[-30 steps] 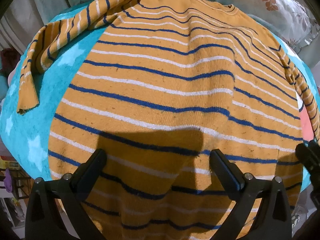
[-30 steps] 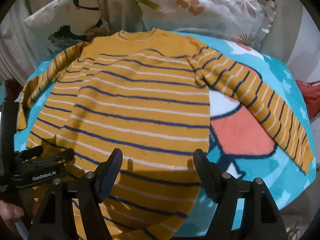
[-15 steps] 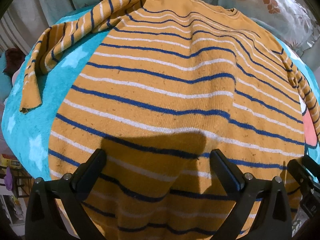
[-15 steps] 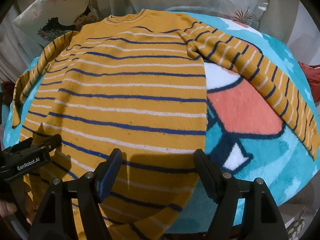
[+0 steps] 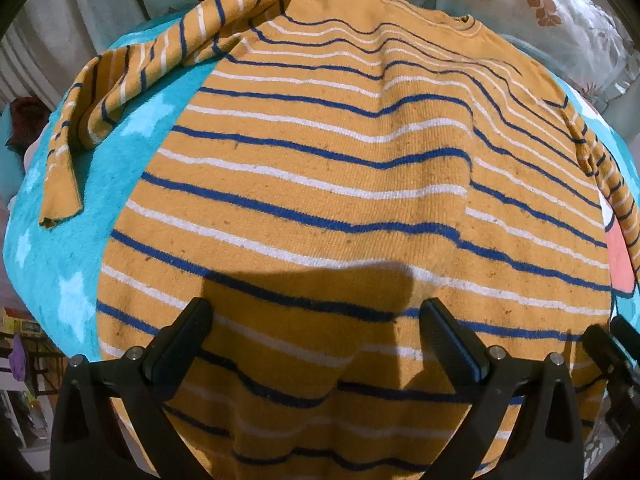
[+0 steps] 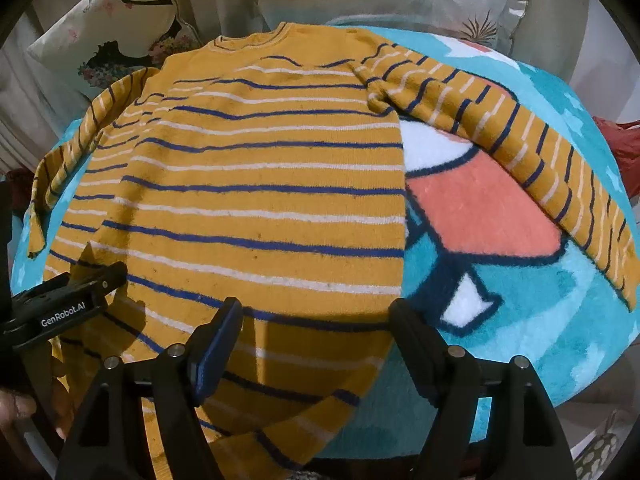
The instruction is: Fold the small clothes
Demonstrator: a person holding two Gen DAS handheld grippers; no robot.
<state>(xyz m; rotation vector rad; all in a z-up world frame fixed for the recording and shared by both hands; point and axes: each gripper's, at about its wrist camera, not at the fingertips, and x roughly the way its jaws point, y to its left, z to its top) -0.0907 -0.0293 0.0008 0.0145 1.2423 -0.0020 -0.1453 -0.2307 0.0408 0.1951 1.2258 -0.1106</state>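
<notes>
Lying flat on the blanket [image 6: 520, 320], the sweater [image 5: 340, 184]; left gripper [image 5: 316, 332] and right gripper [image 6: 316, 332] fingers spread, empty.

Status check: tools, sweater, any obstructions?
Left tool open, right tool open, both over hem. Striped sweater flat on blanket, sleeves spread, unfolded. Nothing blocking.

From my right wrist camera I can read one piece of text: "GenRobot.AI" in white letters on the black side of the left gripper [image 6: 68, 304], which pokes into view at the left edge. I find nothing else legible in either view. At the far left edge of my left wrist view there are some coloured boxes [image 5: 22, 322], but any print on them is too blurred to read.
</notes>
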